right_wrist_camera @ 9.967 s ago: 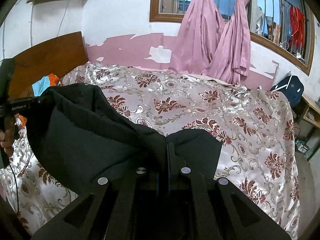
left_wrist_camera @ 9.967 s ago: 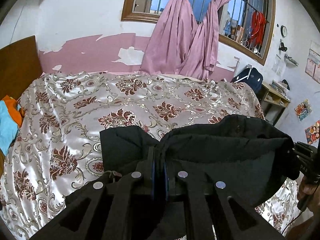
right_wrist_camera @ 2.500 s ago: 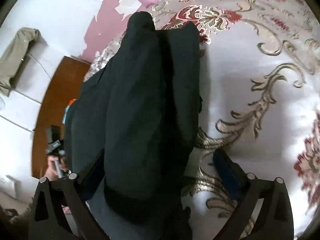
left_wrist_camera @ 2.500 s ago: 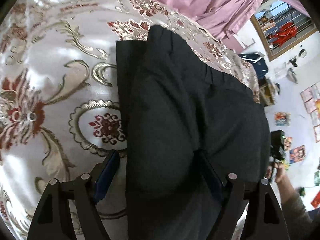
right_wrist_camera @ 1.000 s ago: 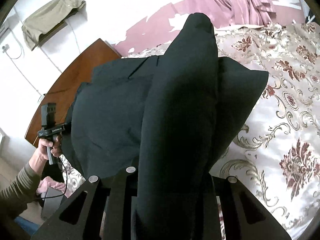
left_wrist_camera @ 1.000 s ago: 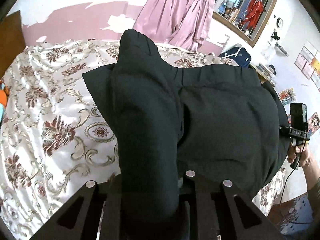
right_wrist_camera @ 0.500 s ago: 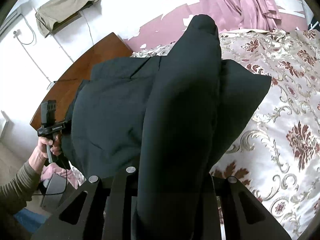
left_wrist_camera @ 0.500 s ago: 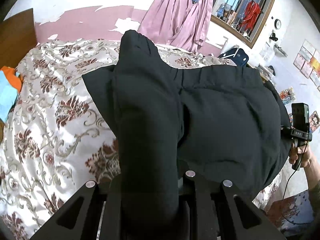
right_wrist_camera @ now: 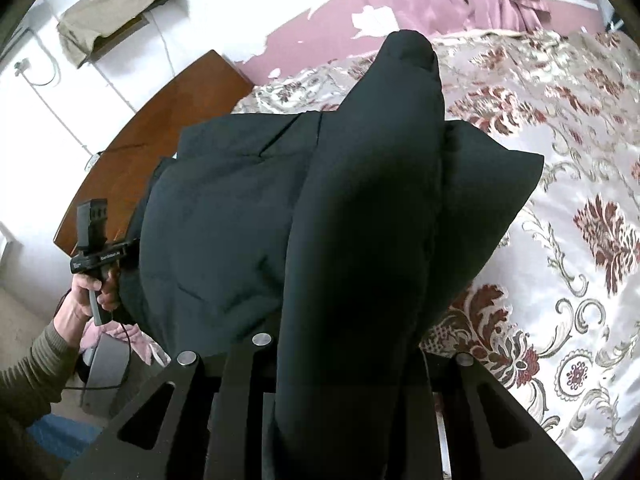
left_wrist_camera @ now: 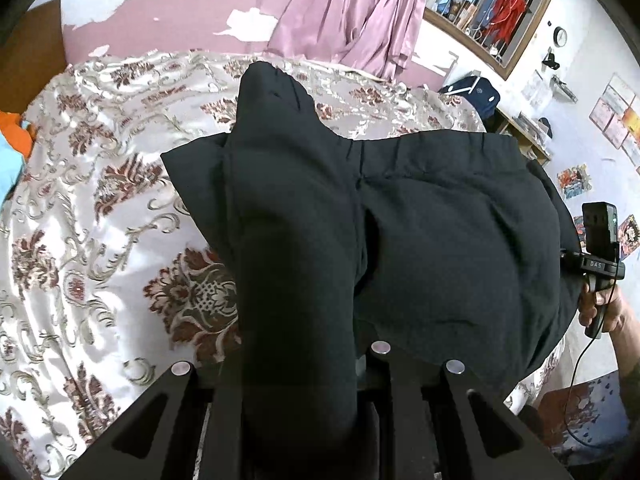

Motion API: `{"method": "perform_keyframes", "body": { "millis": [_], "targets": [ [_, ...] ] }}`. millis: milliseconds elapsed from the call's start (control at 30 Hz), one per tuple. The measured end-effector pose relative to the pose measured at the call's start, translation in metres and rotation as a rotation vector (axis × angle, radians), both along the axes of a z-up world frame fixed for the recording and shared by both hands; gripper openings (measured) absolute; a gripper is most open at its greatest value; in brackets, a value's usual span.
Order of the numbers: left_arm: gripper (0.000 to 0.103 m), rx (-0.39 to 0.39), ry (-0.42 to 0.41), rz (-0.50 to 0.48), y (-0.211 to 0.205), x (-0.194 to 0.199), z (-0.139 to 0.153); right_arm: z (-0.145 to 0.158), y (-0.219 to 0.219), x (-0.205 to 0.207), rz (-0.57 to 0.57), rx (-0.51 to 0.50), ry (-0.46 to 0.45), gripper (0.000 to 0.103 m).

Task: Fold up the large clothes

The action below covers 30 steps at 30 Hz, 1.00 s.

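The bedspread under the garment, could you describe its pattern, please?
Silvery-white bedspread with maroon-and-gold floral motifs, clearest from the left wrist.

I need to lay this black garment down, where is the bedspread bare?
Bare floral bedspread lies between the black garment and the wooden headboard, and also toward the pink curtains. The headboard corner is crowded with orange and blue clothes.

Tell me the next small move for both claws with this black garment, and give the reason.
Probably carry the black padded garment forward and lower it flat onto the floral bedspread. The left claw and right claw each pinch a bunched end, the cloth hangs between them above the bed, and bare bedspread lies ahead.
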<state>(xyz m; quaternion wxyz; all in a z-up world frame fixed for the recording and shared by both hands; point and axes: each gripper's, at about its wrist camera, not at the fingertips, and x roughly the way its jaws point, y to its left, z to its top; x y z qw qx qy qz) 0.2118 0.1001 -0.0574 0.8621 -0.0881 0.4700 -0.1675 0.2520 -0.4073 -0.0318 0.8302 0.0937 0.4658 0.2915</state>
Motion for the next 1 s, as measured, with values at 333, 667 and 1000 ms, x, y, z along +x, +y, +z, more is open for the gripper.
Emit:
{"method": "perform_keyframes", "body": {
  "millis": [333, 667, 1000],
  "targets": [
    [0.028, -0.077, 0.113, 0.073, 0.012, 0.049, -0.106, -0.107, -0.023, 0.05, -0.08, 0.013, 0.176, 0.022],
    [0.035, -0.227, 0.076, 0.128, 0.053, 0.026, -0.103, -0.127, -0.066, 0.038, -0.191, 0.192, 0.191, 0.043],
    [0.06, 0.035, -0.053, 0.233, 0.038, -0.039, -0.018, -0.028, -0.043, -0.036, -0.328, -0.059, -0.027, 0.069]
  ]
}}
